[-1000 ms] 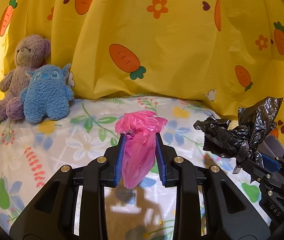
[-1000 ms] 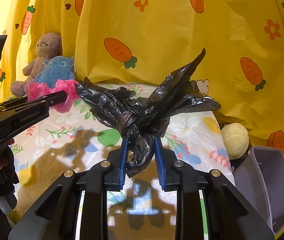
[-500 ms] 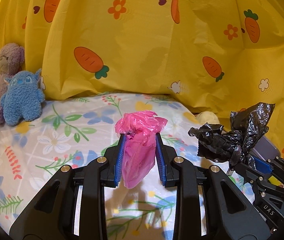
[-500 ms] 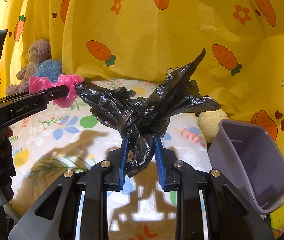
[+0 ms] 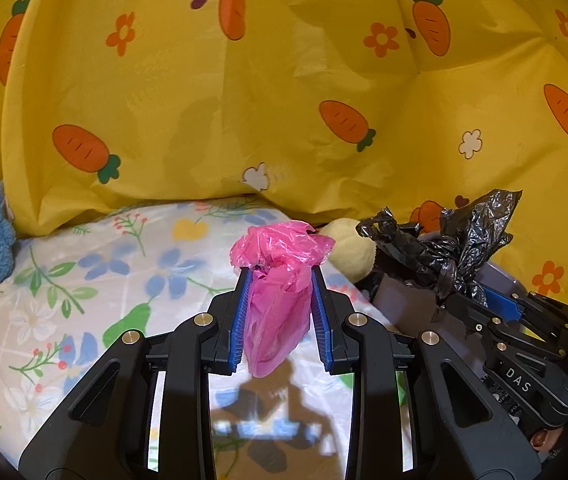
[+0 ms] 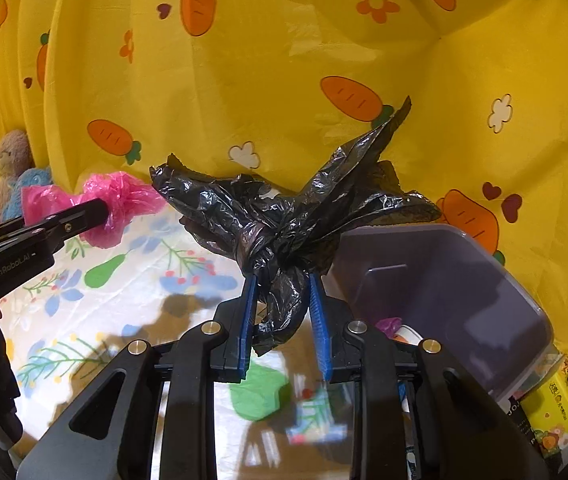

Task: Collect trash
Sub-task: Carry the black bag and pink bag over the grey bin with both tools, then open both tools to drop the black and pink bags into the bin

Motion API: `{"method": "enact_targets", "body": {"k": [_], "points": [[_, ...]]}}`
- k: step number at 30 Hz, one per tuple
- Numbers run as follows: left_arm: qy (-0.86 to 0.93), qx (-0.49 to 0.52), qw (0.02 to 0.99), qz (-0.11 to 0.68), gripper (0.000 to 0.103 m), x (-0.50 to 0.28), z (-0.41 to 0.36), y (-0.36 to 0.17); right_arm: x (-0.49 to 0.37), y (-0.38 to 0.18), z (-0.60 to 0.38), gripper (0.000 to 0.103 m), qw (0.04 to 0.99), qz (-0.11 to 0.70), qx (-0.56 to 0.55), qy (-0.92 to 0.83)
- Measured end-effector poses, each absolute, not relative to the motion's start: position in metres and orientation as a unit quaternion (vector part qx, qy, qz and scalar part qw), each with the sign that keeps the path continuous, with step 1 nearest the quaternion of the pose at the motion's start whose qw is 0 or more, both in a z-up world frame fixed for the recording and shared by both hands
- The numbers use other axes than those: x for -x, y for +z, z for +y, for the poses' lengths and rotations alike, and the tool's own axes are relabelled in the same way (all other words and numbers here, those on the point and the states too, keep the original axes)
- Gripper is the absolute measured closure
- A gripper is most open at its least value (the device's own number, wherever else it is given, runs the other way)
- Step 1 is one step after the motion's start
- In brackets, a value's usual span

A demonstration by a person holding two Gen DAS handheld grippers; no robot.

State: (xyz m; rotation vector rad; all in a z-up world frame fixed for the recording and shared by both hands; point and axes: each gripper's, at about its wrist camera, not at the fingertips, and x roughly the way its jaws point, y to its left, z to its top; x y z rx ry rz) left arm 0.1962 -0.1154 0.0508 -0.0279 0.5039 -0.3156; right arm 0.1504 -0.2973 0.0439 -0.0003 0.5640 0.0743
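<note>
Lettering "GenRobot.AI" on left gripper (image 6: 96, 210), "DAS" on right gripper (image 5: 479, 300). Left gripper's fingers clamp pink plastic bag (image 5: 280, 280); right gripper's fingers clamp knotted black plastic bag (image 6: 287, 224), just left of purple bin (image 6: 463, 280). Bin contents mostly hidden. Yellow box (image 6: 559, 404) below bin, print unreadable.

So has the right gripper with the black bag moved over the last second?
Yes. The right gripper, shut on the black bag, has swung rightward: the purple bin is much nearer.

Black plastic left tool (image 5: 280, 276), blue ribbed pads (image 5: 240, 320), brass screws, right tool (image 6: 280, 280) alike
</note>
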Motion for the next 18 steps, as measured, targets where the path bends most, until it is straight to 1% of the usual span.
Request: {"method": "enact_targets", "body": {"k": [6, 10, 18], "points": [[-0.220, 0.013, 0.945, 0.243, 0.075, -0.207, -0.171, 0.063, -0.148, 0.047, -0.347, 0.076, 0.964, 0.260, -0.017, -0.057], [-0.267, 0.015, 0.932, 0.244, 0.075, -0.215, -0.214, 0.066, -0.147, 0.042, -0.380, 0.075, 0.959, 0.265, -0.047, -0.095], [-0.337, 0.027, 0.897, 0.285, 0.074, -0.233, -0.278, 0.043, -0.145, 0.022, -0.418, 0.075, 0.948, 0.283, -0.077, -0.124]]}}
